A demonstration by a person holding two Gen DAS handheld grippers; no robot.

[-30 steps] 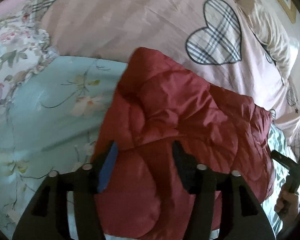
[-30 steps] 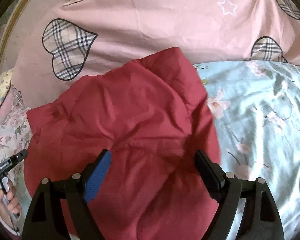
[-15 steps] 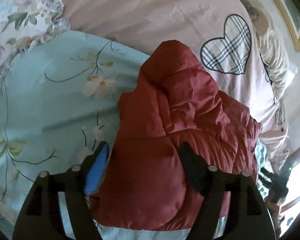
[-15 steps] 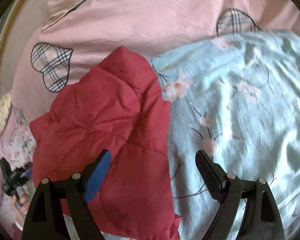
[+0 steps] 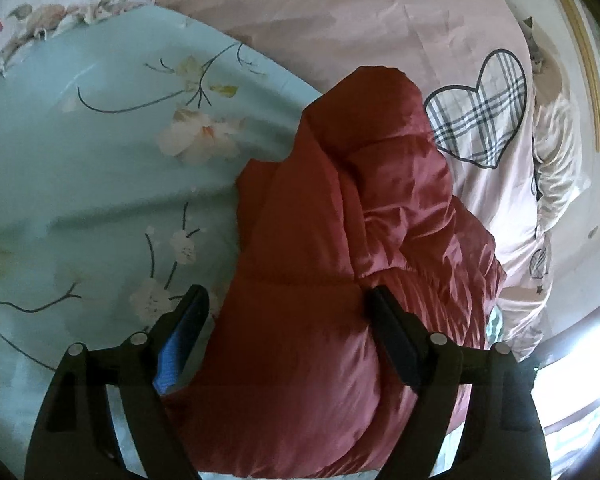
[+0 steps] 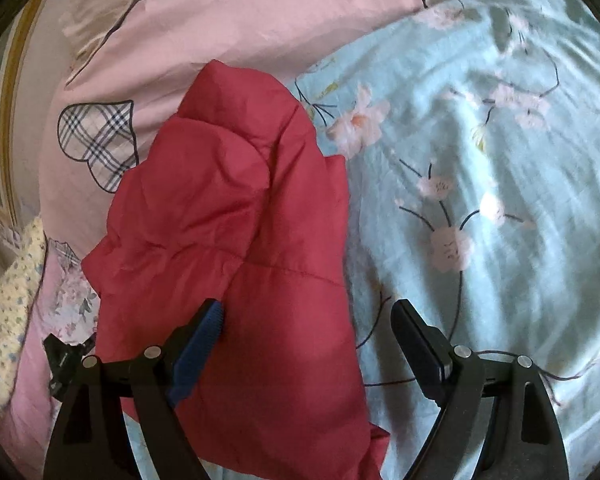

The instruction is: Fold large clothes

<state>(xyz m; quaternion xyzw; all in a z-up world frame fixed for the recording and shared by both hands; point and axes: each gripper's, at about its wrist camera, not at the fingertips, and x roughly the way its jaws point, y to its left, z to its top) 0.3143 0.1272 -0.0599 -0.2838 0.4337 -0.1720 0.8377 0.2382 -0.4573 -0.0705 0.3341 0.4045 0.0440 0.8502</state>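
A puffy dark red down jacket (image 5: 340,280) lies folded in a bundle on the light blue floral bed sheet (image 5: 100,140). My left gripper (image 5: 288,320) is open and hovers over the jacket's near end, its jaws empty. In the right wrist view the same jacket (image 6: 240,240) lies left of centre. My right gripper (image 6: 308,332) is open and empty above the jacket's right edge, with the right finger over the sheet (image 6: 480,160).
A pink duvet with plaid hearts (image 5: 480,108) is bunched behind the jacket; it also shows in the right wrist view (image 6: 220,20). A floral pillow (image 5: 60,0) lies at far left. The left gripper (image 6: 66,356) shows at lower left in the right wrist view.
Both grippers have drawn back and swung apart, so the jacket now lies toward the right of the left view and the left of the right view. Both stay open and empty.
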